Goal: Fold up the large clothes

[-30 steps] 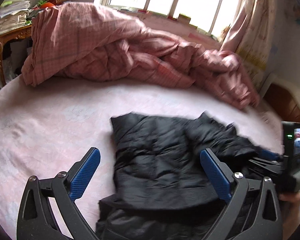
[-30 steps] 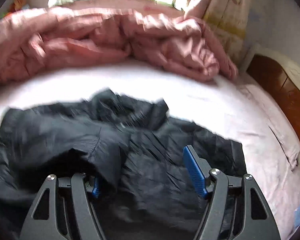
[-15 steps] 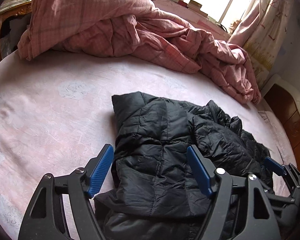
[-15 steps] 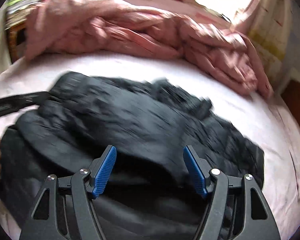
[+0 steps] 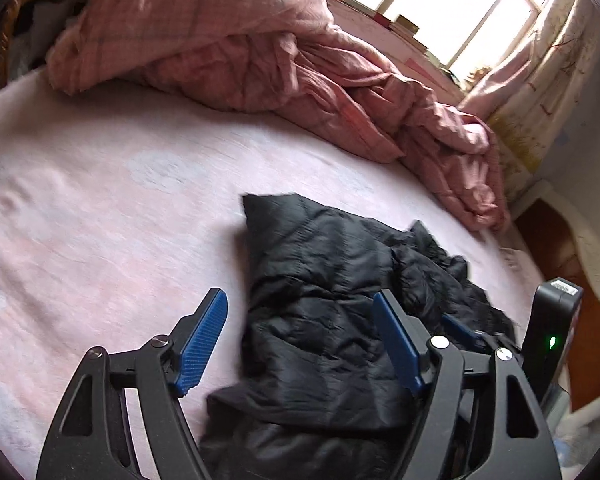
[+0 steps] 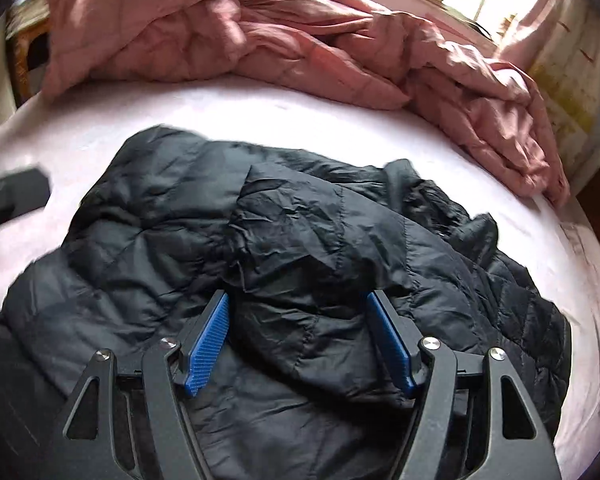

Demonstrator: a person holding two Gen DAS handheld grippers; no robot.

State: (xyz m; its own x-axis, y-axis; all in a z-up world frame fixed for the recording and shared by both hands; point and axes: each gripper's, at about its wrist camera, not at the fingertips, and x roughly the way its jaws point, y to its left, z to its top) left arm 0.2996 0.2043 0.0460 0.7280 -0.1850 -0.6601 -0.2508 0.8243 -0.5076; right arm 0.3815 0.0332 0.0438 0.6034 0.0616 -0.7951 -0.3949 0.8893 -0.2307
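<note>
Jacket (image 6: 300, 240), black and quilted, lies crumpled on the pink bed (image 5: 100, 220); right gripper (image 6: 298, 340) is closing around a fold, left gripper (image 5: 300, 344) gapes above its edge, gripping nothing.

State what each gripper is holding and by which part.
Nothing gripped yet. The left gripper is open; the right gripper is closing around a fold of the black jacket.

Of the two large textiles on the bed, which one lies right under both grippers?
The black puffer jacket. It lies spread in front on the bed sheet, while the pink quilt is bunched up far behind, near the window.
</note>
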